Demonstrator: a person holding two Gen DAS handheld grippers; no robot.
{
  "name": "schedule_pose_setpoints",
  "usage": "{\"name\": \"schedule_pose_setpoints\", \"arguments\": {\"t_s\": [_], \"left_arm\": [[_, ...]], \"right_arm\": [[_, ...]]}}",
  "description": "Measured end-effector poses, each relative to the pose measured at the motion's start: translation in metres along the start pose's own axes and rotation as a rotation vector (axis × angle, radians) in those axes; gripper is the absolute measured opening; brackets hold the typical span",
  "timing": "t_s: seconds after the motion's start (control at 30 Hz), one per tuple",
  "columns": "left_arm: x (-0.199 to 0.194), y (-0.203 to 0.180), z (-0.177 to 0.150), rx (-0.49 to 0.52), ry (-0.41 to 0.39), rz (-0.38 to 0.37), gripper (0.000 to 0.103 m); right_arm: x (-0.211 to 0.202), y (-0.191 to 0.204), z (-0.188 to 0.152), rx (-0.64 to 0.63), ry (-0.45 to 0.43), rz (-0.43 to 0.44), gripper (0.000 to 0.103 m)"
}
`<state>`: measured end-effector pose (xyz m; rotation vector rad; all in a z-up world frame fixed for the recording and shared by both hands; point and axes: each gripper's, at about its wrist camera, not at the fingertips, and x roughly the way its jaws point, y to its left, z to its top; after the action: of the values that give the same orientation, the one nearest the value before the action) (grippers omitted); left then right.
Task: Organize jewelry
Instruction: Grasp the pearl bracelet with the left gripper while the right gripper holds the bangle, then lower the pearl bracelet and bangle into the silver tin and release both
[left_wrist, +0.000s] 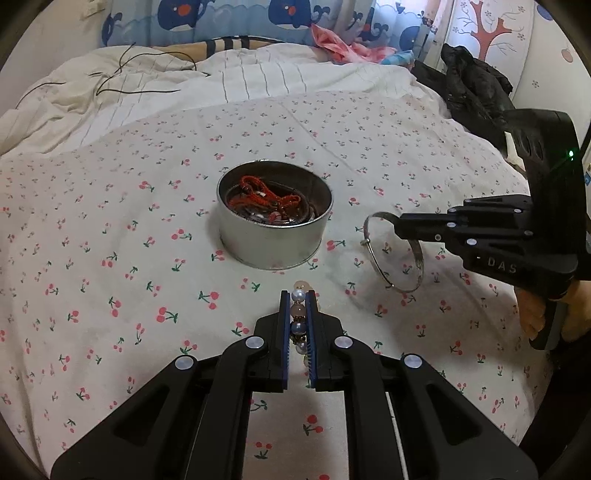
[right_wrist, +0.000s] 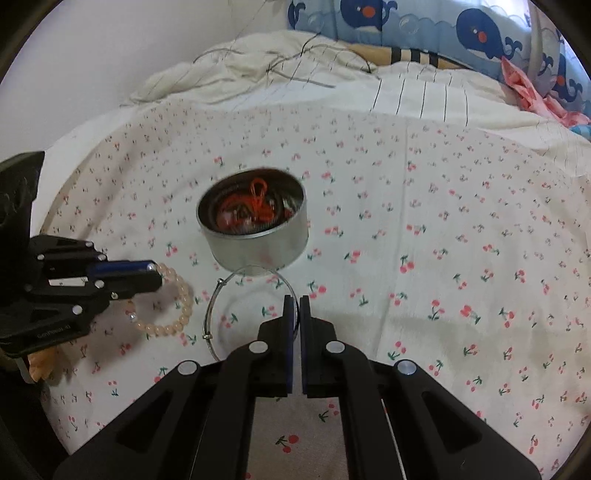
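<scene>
Left gripper (left_wrist: 298, 295) clamps a bead bracelet (right_wrist: 173, 306); right gripper (right_wrist: 294, 301) pinches a silver bangle (left_wrist: 395, 254). Tin (left_wrist: 275, 214) waits at twelve o'clock; thin grips may slip.

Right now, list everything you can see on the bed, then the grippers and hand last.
Tin: one, silver, mid-bed, holding red cords.
Bead bracelet: one, pale pink with pearls, in left gripper.
Bangle: one, silver, in right gripper.
Cherry sheet: one, white and red, under the tin.
Quilt: one, cream, far side.
Black cloth: one, far right.
Left gripper: fingers shut on bracelet.
Right gripper: fingers shut on bangle.
Hand: one, on right gripper's handle.
</scene>
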<state>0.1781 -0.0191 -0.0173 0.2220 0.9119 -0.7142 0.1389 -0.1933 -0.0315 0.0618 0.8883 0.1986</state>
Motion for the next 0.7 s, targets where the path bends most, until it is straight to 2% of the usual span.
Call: {"name": "schedule_pose_setpoints", "arguments": {"t_s": [0.3, 0.47, 0.7], "left_arm": [[-0.02, -0.011, 0.015, 0.038, -0.05, 0.028, 0.007], [-0.037, -0.014, 0.041, 0.047, -0.102, 0.017, 0.007], [-0.033, -0.021, 0.074, 0.06, -0.133, 0.001, 0.007]], "right_arm": [[-0.016, -0.004, 0.007, 0.029, -0.079, -0.017, 0.004], [-0.018, -0.008, 0.009, 0.047, -0.091, -0.026, 0.004], [-0.02, -0.01, 0.009, 0.06, -0.101, -0.031, 0.004]]}}
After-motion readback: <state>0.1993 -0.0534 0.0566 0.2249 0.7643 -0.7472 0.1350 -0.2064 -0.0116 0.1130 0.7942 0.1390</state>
